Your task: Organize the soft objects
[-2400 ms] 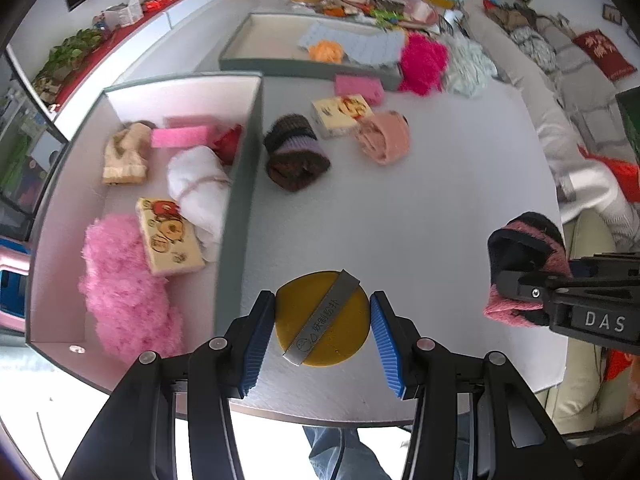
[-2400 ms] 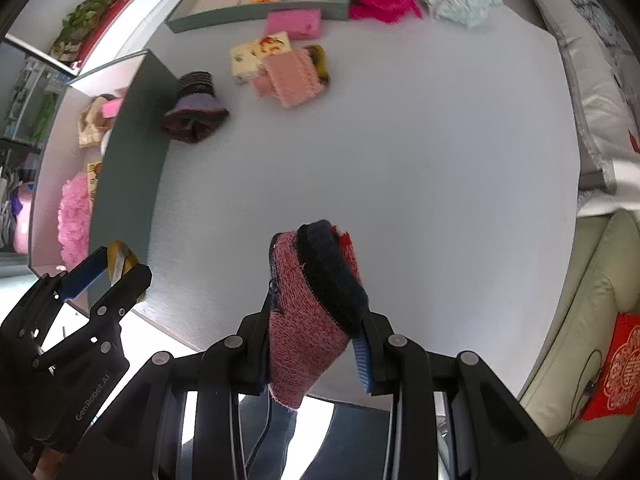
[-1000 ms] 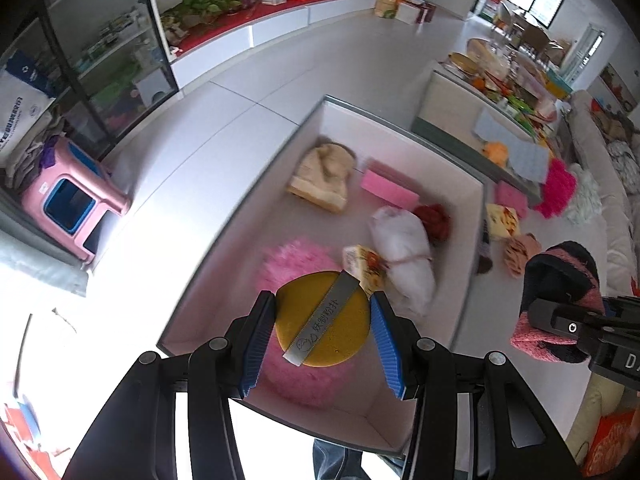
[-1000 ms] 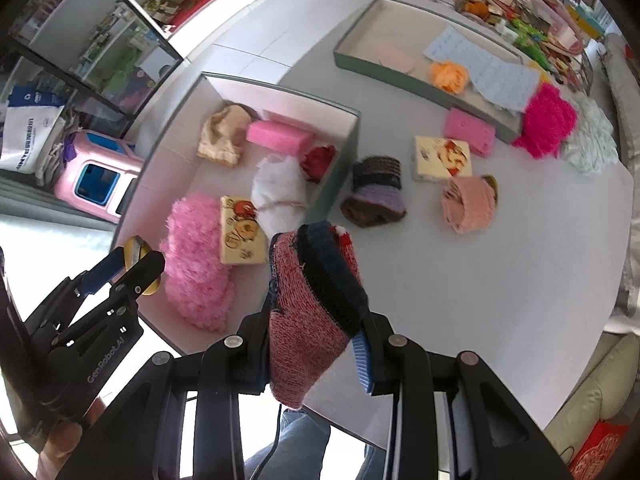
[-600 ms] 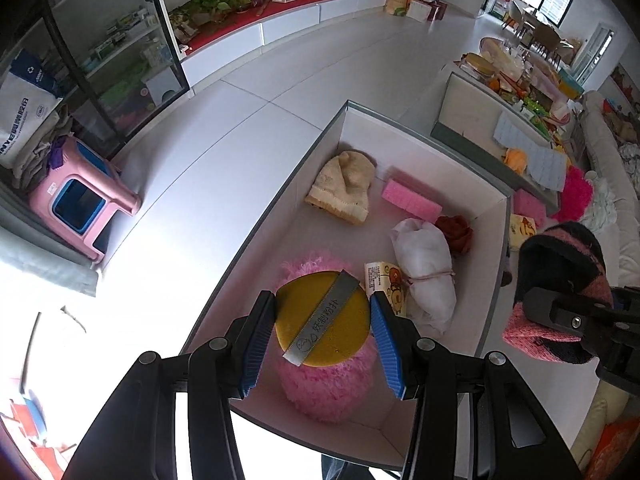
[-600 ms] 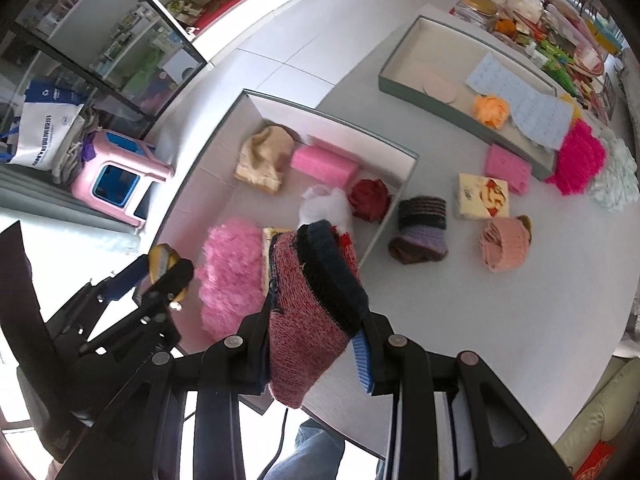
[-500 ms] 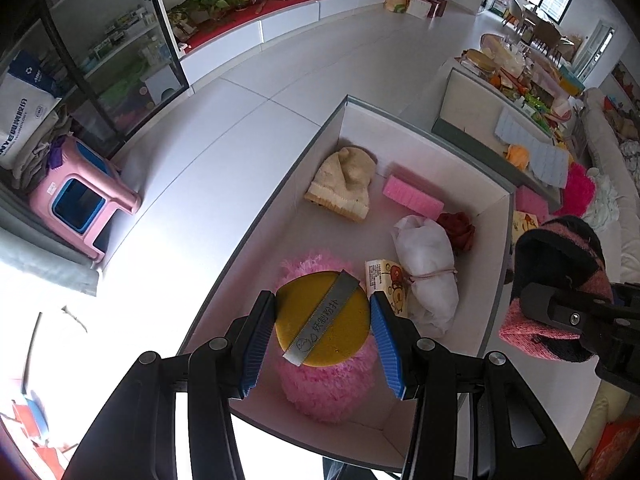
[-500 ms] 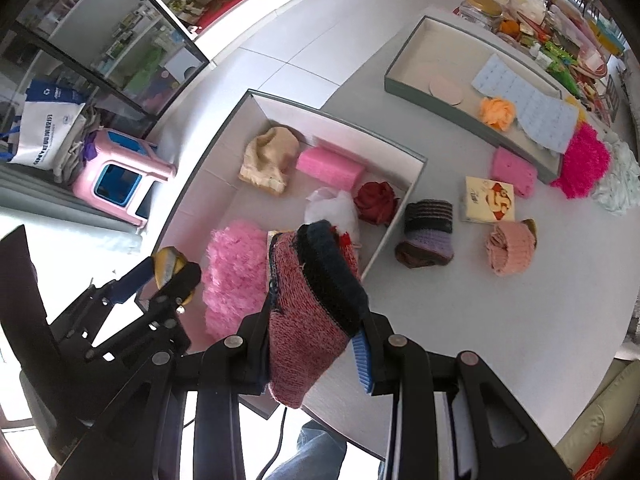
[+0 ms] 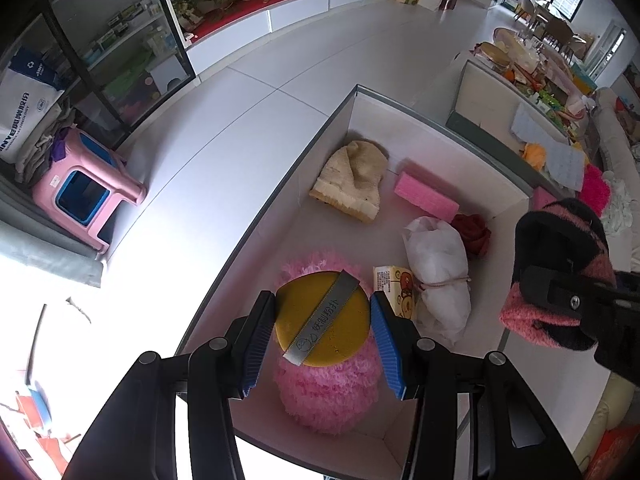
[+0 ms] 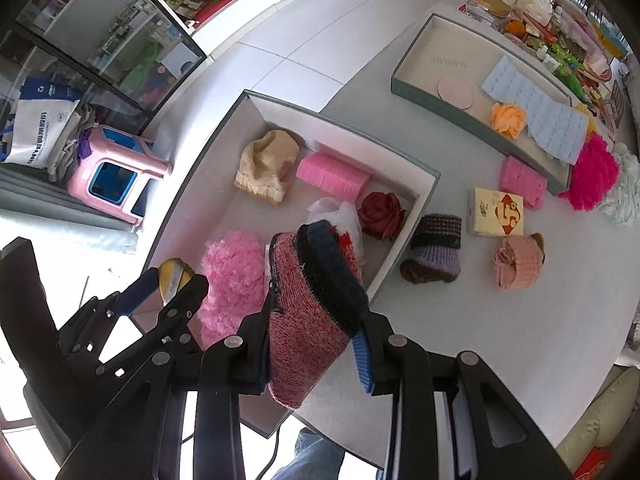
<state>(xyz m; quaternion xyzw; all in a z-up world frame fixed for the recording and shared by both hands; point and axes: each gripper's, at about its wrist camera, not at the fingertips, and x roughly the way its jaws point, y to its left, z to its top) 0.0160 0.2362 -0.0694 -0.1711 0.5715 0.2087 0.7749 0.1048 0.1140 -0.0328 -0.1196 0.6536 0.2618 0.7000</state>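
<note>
Carrying both loads over the white box, the left gripper pinches a yellow round sponge while the right gripper clamps a knitted, probably sock-like bundle, so next each needs lowering onto free floor below its jaws.

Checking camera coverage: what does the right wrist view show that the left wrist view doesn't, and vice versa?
Right wrist only: the striped knit hat, the peach knit piece and the printed yellow box on the table outside the box, and the round pink pad in the far tray.

Left wrist only: the grey strip across the yellow sponge.

Both: the near box with the cream hat, pink sponge, fluffy pink piece, and both hand-held grippers holding their loads.
</note>
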